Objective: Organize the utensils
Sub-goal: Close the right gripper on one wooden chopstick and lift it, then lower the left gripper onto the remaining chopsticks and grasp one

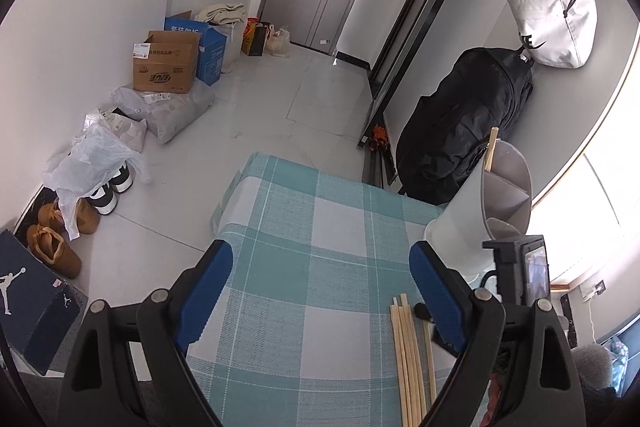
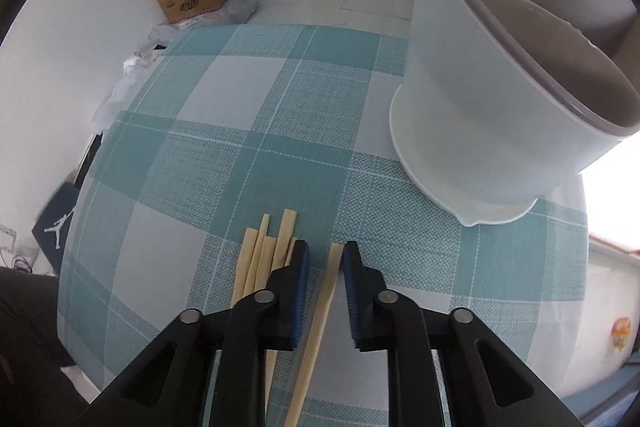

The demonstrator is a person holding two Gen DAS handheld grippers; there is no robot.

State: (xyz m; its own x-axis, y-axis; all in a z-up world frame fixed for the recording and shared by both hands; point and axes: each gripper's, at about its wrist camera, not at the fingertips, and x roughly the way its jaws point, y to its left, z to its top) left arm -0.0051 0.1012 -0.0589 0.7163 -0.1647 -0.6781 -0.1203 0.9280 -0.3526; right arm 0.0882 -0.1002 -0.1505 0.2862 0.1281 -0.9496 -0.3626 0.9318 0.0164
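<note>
Gripping single chopstick point(image 2: 320, 303) between pads: right tongs point(image 2: 325, 259); left tongs point(image 1: 320, 267) wide apart, empty, beside bundle point(image 1: 408, 355).

A Jumpman logo marks the navy shoe box point(image 1: 34, 301). The white bag point(image 1: 550, 15) shows a swoosh and the letter "E". Print on the cardboard box point(image 1: 166, 63) is unreadable.

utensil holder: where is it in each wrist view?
Left wrist: the utensil holder stands right of centre at the tablecloth's far edge, one chopstick in it.
Right wrist: utensil holder fills the upper right, close up, its base on the cloth.
Shared landmark: the loose chopsticks on the checked tablecloth.
</note>
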